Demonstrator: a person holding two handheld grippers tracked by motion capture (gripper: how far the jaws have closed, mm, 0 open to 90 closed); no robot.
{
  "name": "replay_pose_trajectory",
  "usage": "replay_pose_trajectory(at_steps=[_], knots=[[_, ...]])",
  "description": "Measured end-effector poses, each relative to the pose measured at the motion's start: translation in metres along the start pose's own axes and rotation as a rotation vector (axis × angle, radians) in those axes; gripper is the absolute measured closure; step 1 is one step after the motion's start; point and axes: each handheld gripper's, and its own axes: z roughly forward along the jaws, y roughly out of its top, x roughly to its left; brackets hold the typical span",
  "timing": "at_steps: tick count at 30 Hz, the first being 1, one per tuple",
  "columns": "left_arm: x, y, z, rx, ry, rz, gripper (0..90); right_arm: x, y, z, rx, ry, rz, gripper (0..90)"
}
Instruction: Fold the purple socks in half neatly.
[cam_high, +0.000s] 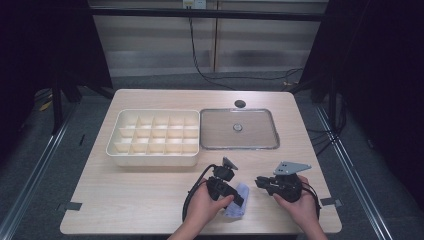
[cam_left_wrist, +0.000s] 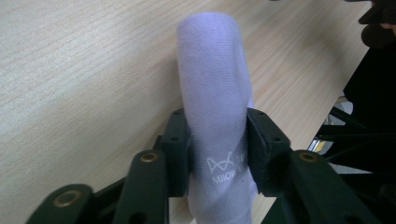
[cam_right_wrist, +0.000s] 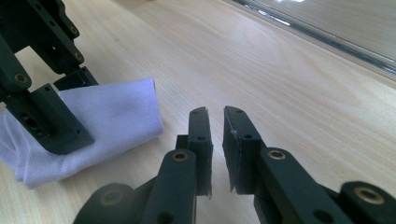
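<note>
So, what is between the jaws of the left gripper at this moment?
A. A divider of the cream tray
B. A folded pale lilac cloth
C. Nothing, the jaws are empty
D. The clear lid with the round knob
B: in the left gripper view the two black jaws of the left gripper press on both sides of the folded pale lilac cloth, which lies on the wooden table.

High view overhead, far; gripper views close; share cloth (cam_high: 239, 200).
</note>
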Motion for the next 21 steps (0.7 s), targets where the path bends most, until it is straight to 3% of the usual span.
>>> replay_pose_trajectory(at_steps=[1, 4, 6, 7, 10, 21], knots=[[0.002, 0.0, -0.001, 0.015, -0.015, 0.024, 65.2, 0.0, 0.0, 0.0, 0.0, -0.001, -0.001, 80.9], [0.002, -0.001, -0.002, 0.001, -0.01, 0.019, 67.3, 0.0, 0.0, 0.0, -0.001, -0.002, 0.001, 81.0], [0.002, -0.001, -0.002, -0.016, -0.027, -0.007, 68.3, 0.0, 0.0, 0.0, -0.001, -0.003, 0.003, 81.1], [0.005, -0.001, -0.003, -0.005, -0.036, 0.011, 68.5, 0.0, 0.0, 0.0, 0.0, -0.004, 0.006, 81.0], [0.007, -0.001, -0.007, -0.021, -0.054, -0.004, 68.7, -0.001, -0.001, 0.0, 0.0, -0.005, 0.006, 79.8], [0.013, -0.002, -0.027, -0.038, -0.033, 0.003, 68.9, -0.003, -0.003, 0.002, -0.001, -0.029, 0.024, 68.8]])
